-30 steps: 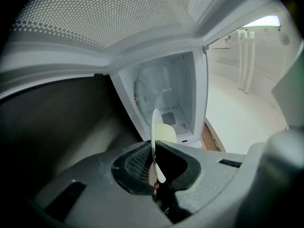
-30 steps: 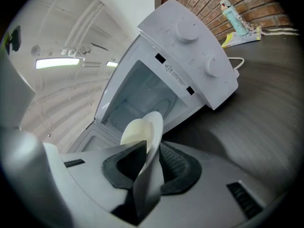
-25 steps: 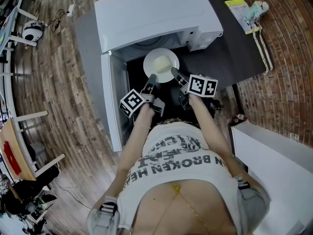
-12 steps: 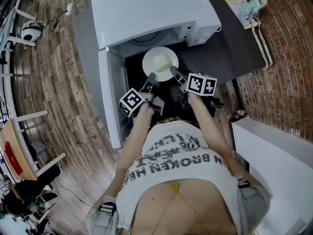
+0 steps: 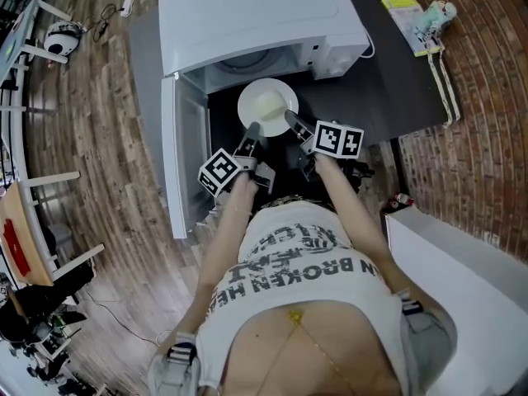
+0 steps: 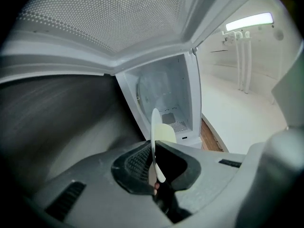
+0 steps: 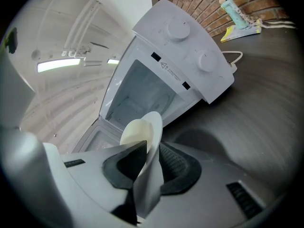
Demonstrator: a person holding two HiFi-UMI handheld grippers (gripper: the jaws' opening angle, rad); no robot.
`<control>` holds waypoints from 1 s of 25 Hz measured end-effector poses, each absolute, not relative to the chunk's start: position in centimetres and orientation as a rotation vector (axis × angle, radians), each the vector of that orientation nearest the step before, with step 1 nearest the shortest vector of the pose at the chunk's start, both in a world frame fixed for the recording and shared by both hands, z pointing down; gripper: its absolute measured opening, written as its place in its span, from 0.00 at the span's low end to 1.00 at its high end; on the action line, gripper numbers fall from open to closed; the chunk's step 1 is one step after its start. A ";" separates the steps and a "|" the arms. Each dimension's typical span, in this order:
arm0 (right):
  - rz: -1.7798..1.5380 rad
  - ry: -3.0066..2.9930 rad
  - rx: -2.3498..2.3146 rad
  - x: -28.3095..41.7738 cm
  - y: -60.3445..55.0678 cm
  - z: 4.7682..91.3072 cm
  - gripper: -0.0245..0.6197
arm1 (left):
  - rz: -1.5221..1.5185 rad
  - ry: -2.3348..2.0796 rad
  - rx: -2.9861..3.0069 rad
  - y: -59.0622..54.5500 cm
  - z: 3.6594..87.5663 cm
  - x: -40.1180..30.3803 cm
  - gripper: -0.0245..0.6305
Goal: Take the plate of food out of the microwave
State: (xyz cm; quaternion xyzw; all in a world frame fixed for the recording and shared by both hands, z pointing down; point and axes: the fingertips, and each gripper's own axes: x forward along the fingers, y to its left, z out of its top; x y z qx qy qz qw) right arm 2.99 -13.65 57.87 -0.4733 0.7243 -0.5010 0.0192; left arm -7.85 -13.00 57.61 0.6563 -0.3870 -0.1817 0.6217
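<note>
A round white plate (image 5: pixel 267 107) carrying a pale yellow slab of food (image 5: pixel 269 106) is held in the air just in front of the open white microwave (image 5: pixel 256 19). My left gripper (image 5: pixel 252 130) is shut on the plate's near left rim, and my right gripper (image 5: pixel 293 121) is shut on its near right rim. In the left gripper view the plate (image 6: pixel 156 144) shows edge-on between the dark pads. The right gripper view shows the plate (image 7: pixel 148 156) and the food (image 7: pixel 134 132) clamped the same way, with the empty microwave (image 7: pixel 161 80) cavity beyond.
The microwave door (image 5: pixel 183 151) hangs open to the left of the plate. The dark tabletop (image 5: pixel 388 89) runs to the right, with a small figurine and a yellow card (image 5: pixel 417 19) at its far corner. A brick wall (image 5: pixel 483 64) stands at right, and a white counter (image 5: pixel 462 279) at lower right.
The plate, held by both grippers, has come a little further out of the microwave toward me. Both grips are unchanged.
</note>
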 end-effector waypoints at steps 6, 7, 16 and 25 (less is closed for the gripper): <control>-1.565 2.333 -1.434 4.2 -12.4 57.2 0.16 | -0.480 -0.926 1.472 -11.0 57.3 -6.6 0.06; -1.571 2.340 -1.422 4.3 -12.2 57.1 0.16 | -0.484 -0.932 1.469 -10.7 57.2 -6.4 0.06; -1.595 2.398 -1.335 5.3 -10.6 56.7 0.16 | -0.530 -0.984 1.452 -8.5 56.6 -5.3 0.06; -1.611 2.432 -1.290 6.4 -8.5 56.7 0.16 | -0.545 -1.016 1.432 -6.0 56.7 -4.0 0.06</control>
